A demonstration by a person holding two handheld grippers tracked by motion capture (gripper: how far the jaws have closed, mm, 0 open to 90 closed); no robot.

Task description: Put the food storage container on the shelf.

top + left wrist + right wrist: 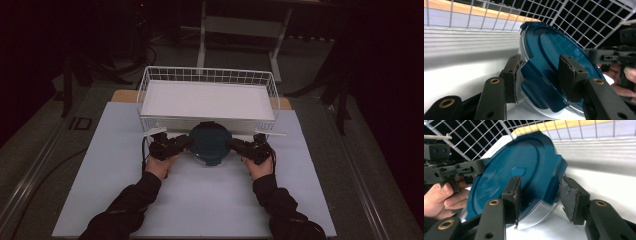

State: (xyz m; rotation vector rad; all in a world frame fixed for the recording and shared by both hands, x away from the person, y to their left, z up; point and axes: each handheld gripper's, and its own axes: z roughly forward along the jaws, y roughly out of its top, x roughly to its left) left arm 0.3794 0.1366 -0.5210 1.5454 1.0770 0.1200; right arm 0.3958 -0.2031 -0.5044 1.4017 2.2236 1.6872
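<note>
On the left of the high view, the left gripper (184,144) reaches in from about eight o'clock of the round blue-lidded container (210,144) and meets its left edge. In the left gripper view its jaws are closed tight on a blue side tab of the lid (541,85), one pad on each face of the tab, so this gripper has hold of the container.

The container sits on the pale table mat (200,200) at the centre, just in front of the white wire basket (150,80), which lies at its twelve o'clock. It looks tipped, the lid's face turned up toward the cameras, with a clear rim (541,215) showing beneath the blue.

At about four o'clock of the container, the right gripper (239,145) comes in at its right edge. In the right gripper view its jaws stand about half open astride the lid's other tab (554,185): the left pad (515,192) lies against the lid, the right pad (571,197) stands clear of it.
</note>
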